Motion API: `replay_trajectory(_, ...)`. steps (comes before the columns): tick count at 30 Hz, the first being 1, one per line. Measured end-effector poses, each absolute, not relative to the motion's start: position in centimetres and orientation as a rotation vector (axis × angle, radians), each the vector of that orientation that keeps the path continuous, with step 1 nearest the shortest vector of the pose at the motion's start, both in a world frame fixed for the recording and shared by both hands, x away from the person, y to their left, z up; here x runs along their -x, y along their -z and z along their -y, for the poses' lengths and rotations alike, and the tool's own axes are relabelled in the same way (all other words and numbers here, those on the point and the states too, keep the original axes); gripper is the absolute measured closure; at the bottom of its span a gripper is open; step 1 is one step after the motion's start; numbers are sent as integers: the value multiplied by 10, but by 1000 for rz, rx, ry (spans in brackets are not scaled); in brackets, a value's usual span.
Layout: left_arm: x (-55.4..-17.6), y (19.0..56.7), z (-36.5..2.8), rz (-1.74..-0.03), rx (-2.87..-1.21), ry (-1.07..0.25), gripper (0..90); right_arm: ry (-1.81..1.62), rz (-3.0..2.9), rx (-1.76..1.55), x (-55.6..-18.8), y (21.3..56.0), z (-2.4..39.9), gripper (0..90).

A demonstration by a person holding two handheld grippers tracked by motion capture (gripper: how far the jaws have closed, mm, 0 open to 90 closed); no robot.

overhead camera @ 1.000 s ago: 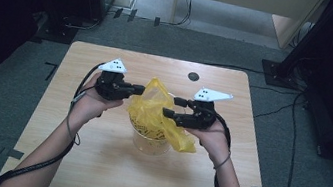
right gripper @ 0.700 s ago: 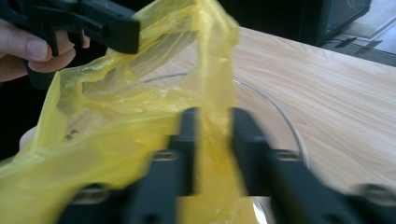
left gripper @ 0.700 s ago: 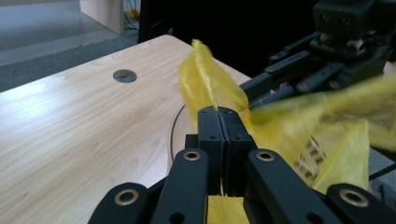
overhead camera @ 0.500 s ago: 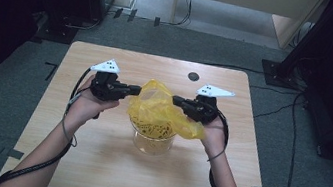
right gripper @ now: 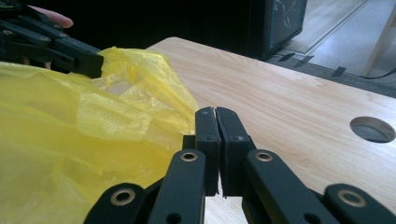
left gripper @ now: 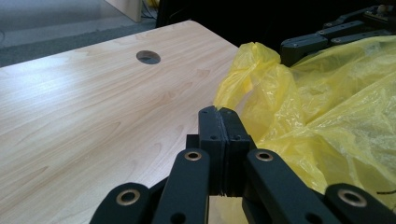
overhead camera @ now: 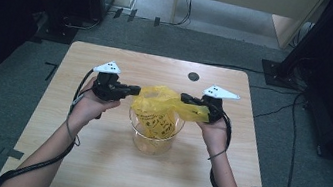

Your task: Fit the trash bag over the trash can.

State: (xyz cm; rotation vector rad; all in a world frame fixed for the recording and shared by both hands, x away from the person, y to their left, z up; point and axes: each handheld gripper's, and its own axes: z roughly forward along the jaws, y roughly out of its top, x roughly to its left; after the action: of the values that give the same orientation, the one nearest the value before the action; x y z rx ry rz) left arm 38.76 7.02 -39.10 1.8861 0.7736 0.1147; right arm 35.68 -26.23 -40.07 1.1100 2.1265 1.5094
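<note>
Two grippers face each other across a yellow bag [overhead camera: 159, 110] that sits in a clear cup [overhead camera: 152, 139] at the middle of the wooden table [overhead camera: 92, 163].

At the left of the high view, the left gripper [overhead camera: 136, 89] lies level, jaws pointing toward the bag's left edge; the person's left hand [overhead camera: 87, 107] holds it from below, forearm coming up from the bottom edge. In the left gripper view the jaws are pressed flat together right at the bag's edge. Whether a fold of plastic is caught between the pads is hard to make out, since the jaws themselves hide the contact; it looks likely that a thin bit of film is pinched.

The bag drapes over the cup's rim and hides most of its inside; the cup's lower wall shows through only dimly. Black print on the bag is too small to read.

At the right, the right gripper [overhead camera: 185, 98] also lies level, pointing left, touching the bag's right flap, with the right hand [overhead camera: 214, 131] under it. In its own view the jaws are clenched shut beside the yellow film, and the far gripper's tips meet the bag's other edge. A round hole [overhead camera: 193, 76] sits in the table behind the bag.
</note>
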Motion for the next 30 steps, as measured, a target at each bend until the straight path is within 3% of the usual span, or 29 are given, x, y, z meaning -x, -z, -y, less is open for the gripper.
replay_trajectory(18,-399,410,-57,-819,-1894,-93,865,-1426,-2097,-1111,-360,413,259,900)
replay_trajectory(22,-398,409,-60,-811,-1895,-90,853,-1483,-2068,-1115,-359,408,269,772)
replay_trajectory(30,-399,407,-62,-821,-1892,-81,808,-1702,-1991,-1131,-360,399,281,618)
